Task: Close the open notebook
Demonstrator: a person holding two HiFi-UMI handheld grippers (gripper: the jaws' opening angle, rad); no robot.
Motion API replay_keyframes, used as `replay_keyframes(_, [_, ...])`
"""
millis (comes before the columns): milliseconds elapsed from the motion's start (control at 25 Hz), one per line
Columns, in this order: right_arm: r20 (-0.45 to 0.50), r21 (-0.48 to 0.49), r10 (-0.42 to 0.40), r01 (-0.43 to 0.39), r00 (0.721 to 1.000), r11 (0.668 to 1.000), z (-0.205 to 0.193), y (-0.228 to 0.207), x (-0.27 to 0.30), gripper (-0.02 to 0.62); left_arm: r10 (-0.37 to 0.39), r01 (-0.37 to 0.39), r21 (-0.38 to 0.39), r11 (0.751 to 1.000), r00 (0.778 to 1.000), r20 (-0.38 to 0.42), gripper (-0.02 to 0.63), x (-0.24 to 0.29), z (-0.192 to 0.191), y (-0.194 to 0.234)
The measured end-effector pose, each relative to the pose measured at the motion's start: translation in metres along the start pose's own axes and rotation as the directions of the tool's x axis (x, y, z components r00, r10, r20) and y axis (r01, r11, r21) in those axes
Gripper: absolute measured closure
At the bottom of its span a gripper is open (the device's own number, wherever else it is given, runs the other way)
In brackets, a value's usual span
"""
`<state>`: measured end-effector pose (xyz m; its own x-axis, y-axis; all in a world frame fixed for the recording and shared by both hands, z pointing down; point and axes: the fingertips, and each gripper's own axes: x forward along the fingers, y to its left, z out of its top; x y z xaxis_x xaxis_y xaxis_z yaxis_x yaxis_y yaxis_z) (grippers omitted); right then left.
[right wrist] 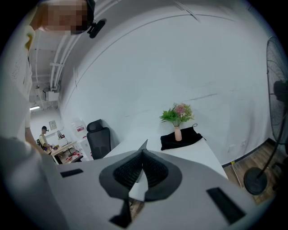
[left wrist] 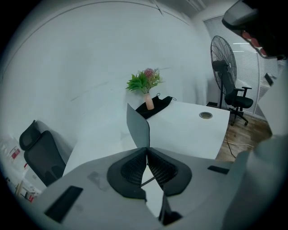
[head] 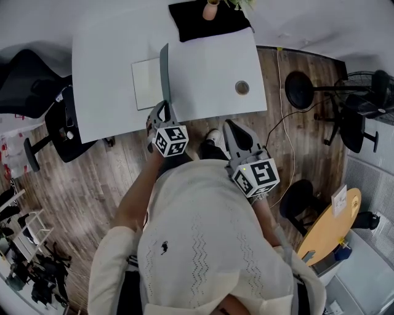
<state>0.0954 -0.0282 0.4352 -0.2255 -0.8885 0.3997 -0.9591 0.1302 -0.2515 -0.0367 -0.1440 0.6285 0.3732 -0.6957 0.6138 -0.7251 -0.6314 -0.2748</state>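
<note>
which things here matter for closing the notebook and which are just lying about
Job: notebook, raised cover, left gripper pinching that cover.
Lying about: vase, black cloth, table grommet, office chair, fan.

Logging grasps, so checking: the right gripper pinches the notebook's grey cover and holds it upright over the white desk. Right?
Wrong gripper: the left gripper pinches the grey cover and holds it upright over the white desk, as the left gripper view shows.

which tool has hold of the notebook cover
The left tool: its jaws pinch the upright grey notebook cover. The right tool is shut on nothing, short of the desk.
</note>
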Motion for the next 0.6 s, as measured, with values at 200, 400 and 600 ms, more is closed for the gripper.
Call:
replay_keyframes(200, [-0.001, -0.006, 0.006, -0.006, 1.000, 1.000, 0.001, 0.007, 0.006, 0.594, 0.007, -0.008, -0.026, 1.000, 1.000, -0.014, 0.583, 0.000, -0.007, 0.008])
replay_keyframes(400, [-0.002, -0.009, 0.010, -0.010, 1.000, 1.000, 0.002, 0.011, 0.012, 0.594, 0.001, -0.002, -0.025, 1.000, 1.000, -0.024, 0.583, 0.000, -0.014, 0.012])
replay_keyframes(600, [0.000, -0.018, 0.015, -0.015, 1.000, 1.000, 0.004, 0.019, 0.018, 0.594, -0.018, 0.018, -0.017, 1.000, 0.999, -0.032, 0.583, 0.001, -0.020, 0.018])
